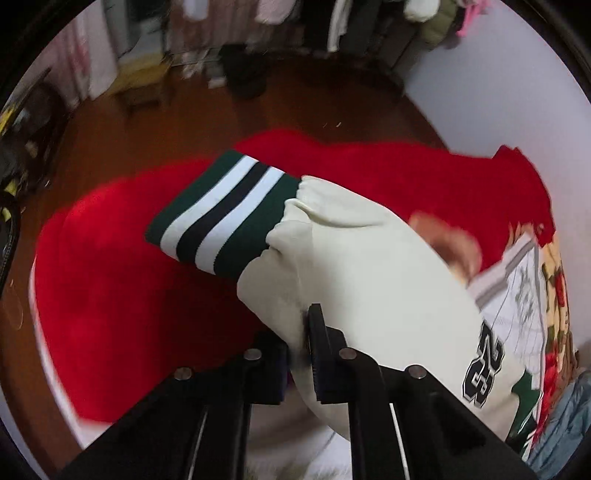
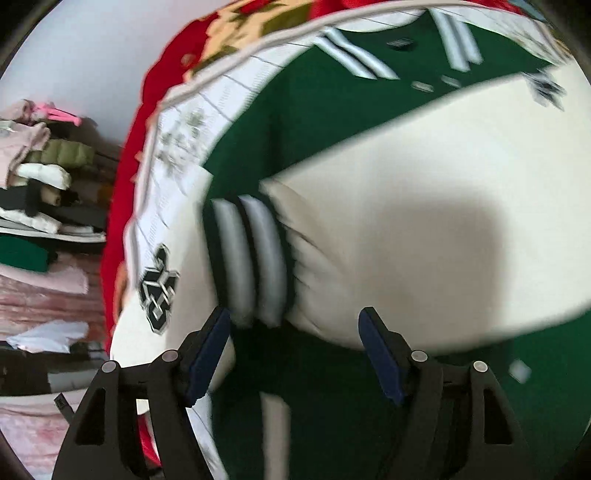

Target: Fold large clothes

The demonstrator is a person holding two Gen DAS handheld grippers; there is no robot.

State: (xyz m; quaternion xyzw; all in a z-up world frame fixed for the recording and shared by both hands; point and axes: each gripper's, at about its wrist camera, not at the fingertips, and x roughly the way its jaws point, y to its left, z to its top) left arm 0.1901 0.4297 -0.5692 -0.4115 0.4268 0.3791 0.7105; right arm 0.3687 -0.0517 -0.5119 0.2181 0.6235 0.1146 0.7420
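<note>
A green varsity jacket [image 2: 332,122] with cream sleeves lies on a red blanket [image 1: 122,288]. My left gripper [image 1: 304,332] is shut on the cream sleeve [image 1: 362,266], held above the blanket; its green-and-white striped cuff [image 1: 225,210] points away from me. A number patch [image 1: 484,365] shows on the sleeve. My right gripper [image 2: 295,343] is open just above the jacket, its pads either side of the other sleeve's striped cuff [image 2: 251,258], not touching it. That cream sleeve [image 2: 424,236] lies across the green body. The right wrist view is blurred.
A floral bedcover [image 1: 557,295] and a pale patterned sheet [image 2: 173,147] lie under the jacket. A brown wooden floor [image 1: 258,110], a small stool [image 1: 144,88] and hanging clothes [image 1: 332,22] are beyond. Piles of folded clothes [image 2: 48,177] sit at left.
</note>
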